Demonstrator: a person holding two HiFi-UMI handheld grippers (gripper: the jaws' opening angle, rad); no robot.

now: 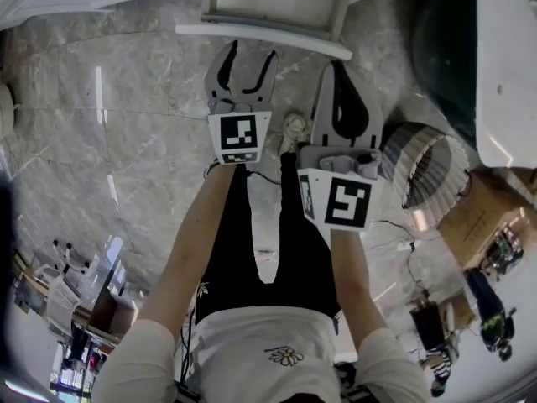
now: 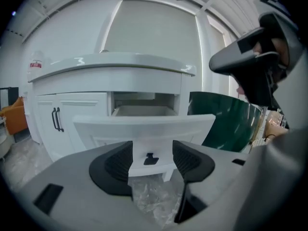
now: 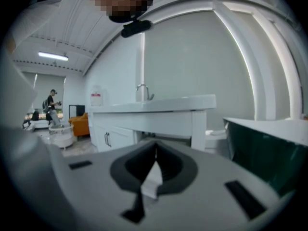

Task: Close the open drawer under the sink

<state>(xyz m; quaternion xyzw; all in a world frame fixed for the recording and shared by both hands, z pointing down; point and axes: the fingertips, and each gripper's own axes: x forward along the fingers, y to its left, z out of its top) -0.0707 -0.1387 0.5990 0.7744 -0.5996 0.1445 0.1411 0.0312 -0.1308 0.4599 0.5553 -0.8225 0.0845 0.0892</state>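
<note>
The white drawer stands pulled out of the vanity at the top of the head view. In the left gripper view its front panel fills the middle, and a small dark handle shows between the jaws. My left gripper is open, a short way in front of the drawer front, with nothing held. To its right, my right gripper is shut and empty and points at the vanity. The sink counter with its faucet sits above the drawer.
A dark green tub stands right of the vanity. A ribbed round basket and a cardboard box sit on the marble floor at the right. Cabinet doors with black handles lie left of the drawer. A cable crosses the floor.
</note>
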